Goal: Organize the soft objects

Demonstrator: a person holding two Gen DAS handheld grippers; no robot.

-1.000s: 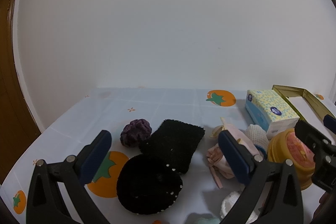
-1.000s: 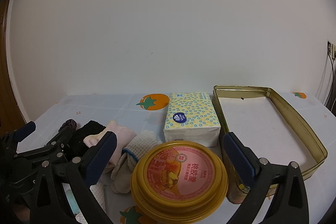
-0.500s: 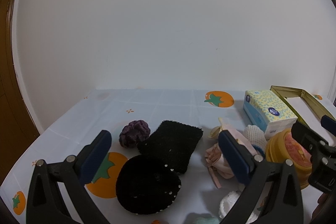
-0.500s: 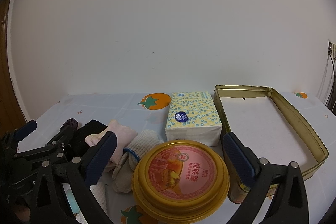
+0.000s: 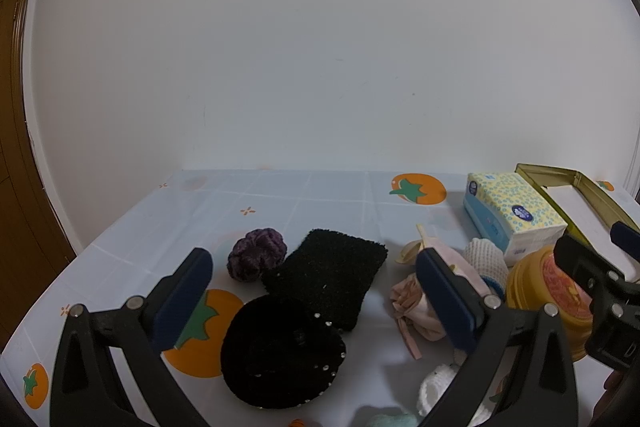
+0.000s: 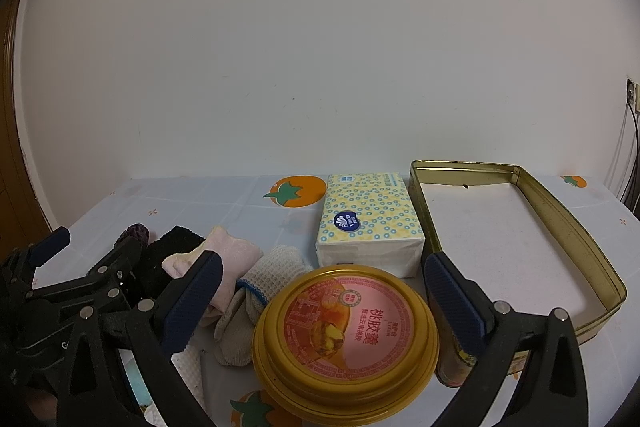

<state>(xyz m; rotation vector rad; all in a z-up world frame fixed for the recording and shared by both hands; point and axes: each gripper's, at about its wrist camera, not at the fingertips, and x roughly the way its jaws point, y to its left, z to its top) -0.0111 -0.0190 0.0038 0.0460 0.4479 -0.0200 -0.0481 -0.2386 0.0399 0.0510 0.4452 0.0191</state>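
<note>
A white wall is standing behind the counter (image 5: 320,203). The black fuzzy hat (image 5: 280,351) is lying near the left gripper (image 5: 316,295), looking light and squishy; pinching its edge seems easiest. Both grippers' jaws are spreading wide, holding nothing.

Right gripper (image 6: 322,281): fingers spread wide, nothing between them; hangs over the round tin.
Round tin (image 6: 346,327): gold rim, pink printed lid, on the table near the bottom of the view.
Tissue pack (image 6: 370,217): yellow with blue rings, just behind the round tin.
Metal tray (image 6: 560,223): gold walls, white floor, beside the tissue pack on the right.
White knit glove (image 6: 266,281): left of the round tin, blue cuff edge showing.
Pink cloth (image 6: 224,253): folded, touching the glove.
Black cloth (image 6: 168,251): left of the pink cloth, partly hidden.
Left gripper (image 6: 96,247): at the left edge, fingers apart.
Tablecloth (image 6: 224,199): pale blue, orange fruit prints.
</note>
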